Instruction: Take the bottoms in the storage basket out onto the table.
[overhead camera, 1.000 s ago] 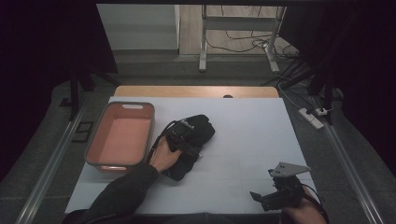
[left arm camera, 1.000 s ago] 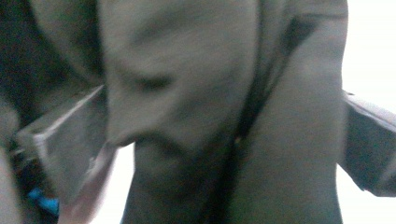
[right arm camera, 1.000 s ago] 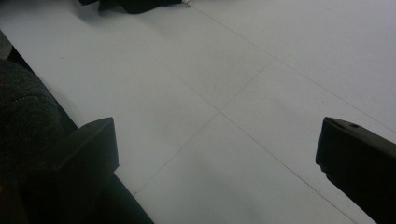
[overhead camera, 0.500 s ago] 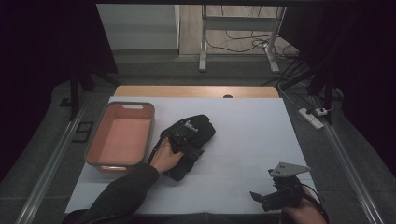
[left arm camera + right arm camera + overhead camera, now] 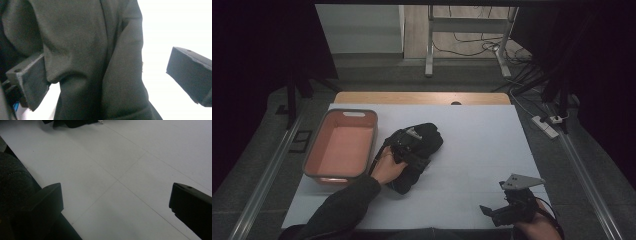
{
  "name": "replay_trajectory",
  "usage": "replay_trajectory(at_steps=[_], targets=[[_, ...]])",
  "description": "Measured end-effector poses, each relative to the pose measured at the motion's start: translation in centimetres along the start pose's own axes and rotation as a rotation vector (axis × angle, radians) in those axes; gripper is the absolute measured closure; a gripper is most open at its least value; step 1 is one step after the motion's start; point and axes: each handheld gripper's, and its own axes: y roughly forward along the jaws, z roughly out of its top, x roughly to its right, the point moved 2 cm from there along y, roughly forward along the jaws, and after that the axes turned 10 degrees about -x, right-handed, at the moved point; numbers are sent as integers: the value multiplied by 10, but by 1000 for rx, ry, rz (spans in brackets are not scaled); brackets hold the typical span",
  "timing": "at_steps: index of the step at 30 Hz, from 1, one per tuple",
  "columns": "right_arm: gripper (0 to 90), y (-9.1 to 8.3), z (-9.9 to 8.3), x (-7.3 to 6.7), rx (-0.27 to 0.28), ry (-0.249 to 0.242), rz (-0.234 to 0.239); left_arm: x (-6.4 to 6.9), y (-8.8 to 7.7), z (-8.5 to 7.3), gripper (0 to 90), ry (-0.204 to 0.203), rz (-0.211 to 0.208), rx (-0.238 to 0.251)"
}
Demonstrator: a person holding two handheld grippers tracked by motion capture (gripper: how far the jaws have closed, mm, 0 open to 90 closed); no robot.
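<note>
A white-topped counter (image 5: pixel 472 150) carries the scene, with a shallow pink tray (image 5: pixel 341 145) resting near its left edge. Just right of the tray lies a crumpled black garment (image 5: pixel 427 142), bunched in a heap toward the middle of the counter. The person's left hand (image 5: pixel 387 167) holds the left claw (image 5: pixel 404 150) down on that heap; in the left gripper view its jaws stand wide apart with a thick fold of the dark cloth (image 5: pixel 95 62) lying between them, pressed against one jaw and clear of the other. Well apart, near the counter's front right corner, the right claw (image 5: pixel 512 202) sits low over bare white surface, its jaws spread wide with nothing between them, a grey three-cornered plate (image 5: pixel 522 181) on top of it.
</note>
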Motion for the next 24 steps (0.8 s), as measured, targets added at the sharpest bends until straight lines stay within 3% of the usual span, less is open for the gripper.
replay_trajectory(at_steps=[24], targets=[[0,0,0,0,-1,-5,1,4,-23,-3,0,-2,-28,65]])
